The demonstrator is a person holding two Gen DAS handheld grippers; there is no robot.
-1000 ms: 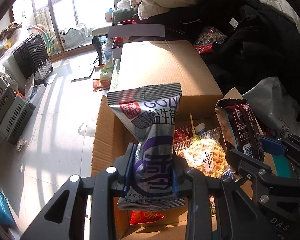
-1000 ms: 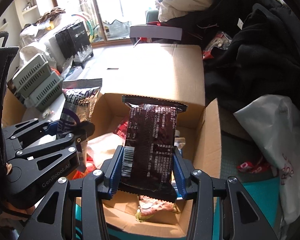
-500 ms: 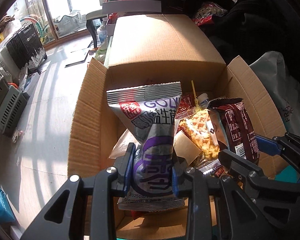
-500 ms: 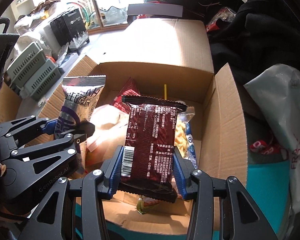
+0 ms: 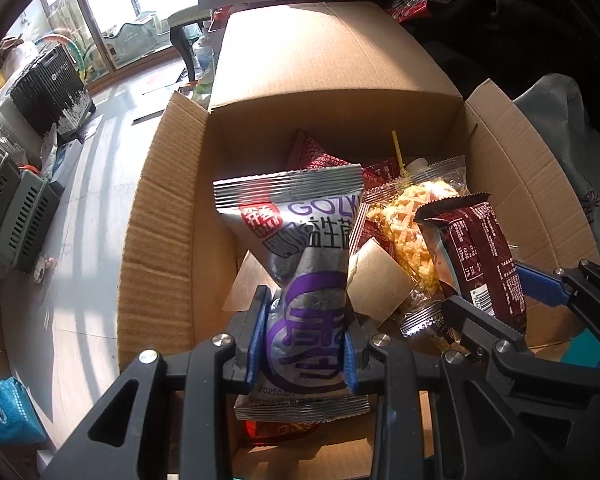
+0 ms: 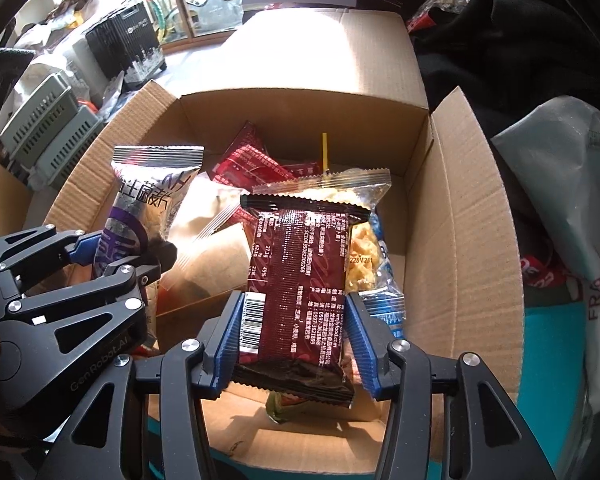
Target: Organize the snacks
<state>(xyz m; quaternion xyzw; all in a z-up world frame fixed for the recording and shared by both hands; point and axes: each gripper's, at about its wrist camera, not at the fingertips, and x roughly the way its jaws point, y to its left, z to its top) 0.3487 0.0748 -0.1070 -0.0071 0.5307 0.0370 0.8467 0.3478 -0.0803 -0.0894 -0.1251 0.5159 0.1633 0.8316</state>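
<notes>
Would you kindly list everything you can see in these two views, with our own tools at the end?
cardboard box: one, brown, open, centre.
silver-purple packet: one, upright over the box's left side.
dark red packet: one, upright over the box's right side.
clear bag of yellow snacks: one, in the box.
red packets: at least two, at the box's back.
yellow stick: one, in the box's back.
grey crates: two, on the floor to the left.
black case: one, near the window.
left claw: black with blue pads, shut on the silver-purple packet.
right claw: black with blue pads; its jaws have just been opening, with the dark red packet between the pads.
</notes>
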